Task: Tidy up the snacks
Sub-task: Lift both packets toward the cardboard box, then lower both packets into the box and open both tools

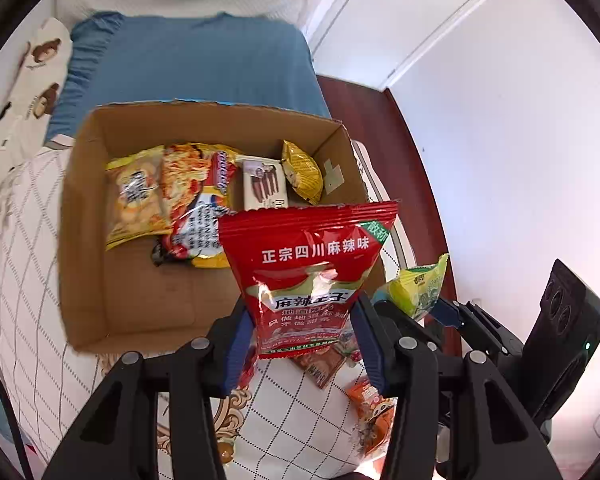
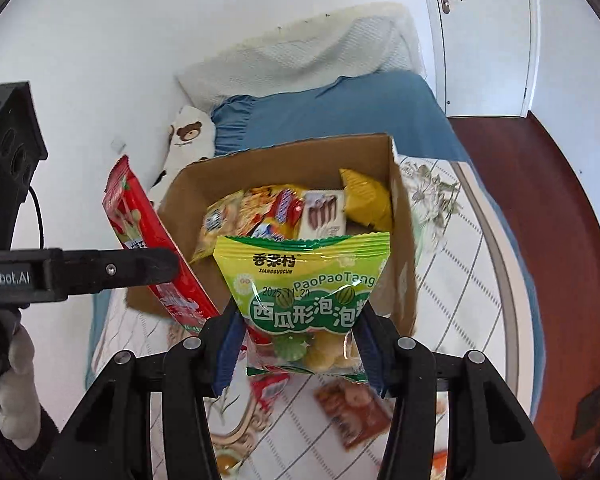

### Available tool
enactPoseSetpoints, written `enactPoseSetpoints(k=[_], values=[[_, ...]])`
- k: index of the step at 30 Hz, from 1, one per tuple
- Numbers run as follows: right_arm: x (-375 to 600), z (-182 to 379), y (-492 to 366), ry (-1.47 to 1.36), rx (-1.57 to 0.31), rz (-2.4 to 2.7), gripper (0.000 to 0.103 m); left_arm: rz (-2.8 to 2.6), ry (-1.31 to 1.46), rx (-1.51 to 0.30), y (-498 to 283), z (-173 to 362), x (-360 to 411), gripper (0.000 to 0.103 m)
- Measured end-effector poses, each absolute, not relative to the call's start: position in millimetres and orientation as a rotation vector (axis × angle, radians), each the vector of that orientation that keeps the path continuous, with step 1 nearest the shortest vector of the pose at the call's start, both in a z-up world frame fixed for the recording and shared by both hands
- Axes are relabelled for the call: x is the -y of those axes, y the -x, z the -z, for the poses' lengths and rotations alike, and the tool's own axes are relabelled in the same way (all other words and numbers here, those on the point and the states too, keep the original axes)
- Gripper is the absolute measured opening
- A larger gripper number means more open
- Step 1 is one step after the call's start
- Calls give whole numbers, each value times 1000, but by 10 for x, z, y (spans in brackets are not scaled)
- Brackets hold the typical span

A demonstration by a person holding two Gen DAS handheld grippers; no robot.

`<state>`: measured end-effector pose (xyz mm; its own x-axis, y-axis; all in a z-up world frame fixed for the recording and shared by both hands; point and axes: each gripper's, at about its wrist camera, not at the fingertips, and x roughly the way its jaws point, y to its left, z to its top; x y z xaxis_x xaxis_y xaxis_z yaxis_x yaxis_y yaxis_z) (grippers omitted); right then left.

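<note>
**A:** ok so where's your stuff right now? Your left gripper (image 1: 304,332) has its blue pads clamped on the lower half of that glossy red plastic snack packet with white Chinese lettering (image 1: 306,276). Jaws are nearly closed, pinching it from both sides, and the packet stands upright over the near right corner of the open brown cardboard box (image 1: 88,216).

**B:** yep, and your right gripper (image 2: 300,344) is doing the same with the yellow-green candy bag marked "PaoPaoTang" (image 2: 304,292). Jaws squeezed in on its bottom part, bag upright, hanging in front of the box's near wall.

**A:** what's in the box?

**B:** Along its far side, a row: a yellow crinkly chip bag (image 1: 134,196), an orange-red noodle packet (image 1: 192,200), a small white carton with brown sticks pictured on it (image 1: 265,185) and a yellow foil pouch (image 1: 302,172). The near half of the box floor is bare cardboard.

**A:** The box sits on the white quilt with a grid pattern (image 1: 28,240), blue pillow (image 1: 196,60) just behind it. You've also got a few loose packets lying on the quilt under your grippers, like the orange one (image 1: 370,404), too blurry to read.
</note>
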<state>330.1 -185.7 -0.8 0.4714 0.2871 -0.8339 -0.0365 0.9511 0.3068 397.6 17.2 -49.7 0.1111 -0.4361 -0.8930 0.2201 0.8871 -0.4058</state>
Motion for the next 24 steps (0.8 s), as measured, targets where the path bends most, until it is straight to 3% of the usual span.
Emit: enactPoseSetpoints(k=[15,18,19,20,24], values=[[1909,983,-4065,-190,-1356,-144,54,399,157,-1681,-4729,1776,246,48],[1843,1070,-4108,-151,-1406,-140,70,373,141,-1681,-4761,1843,245,66],[1815,1074,-4123,-152,-1416,-148,81,374,139,-1678,-4786,1851,246,83],[1788,1065,-4134,-150,-1416,-151,87,374,135,-1675,-4804,1851,249,92],[1672,995,-4165,-107,-1405,-137,94,358,107,-1633,-4827,1758,216,92]])
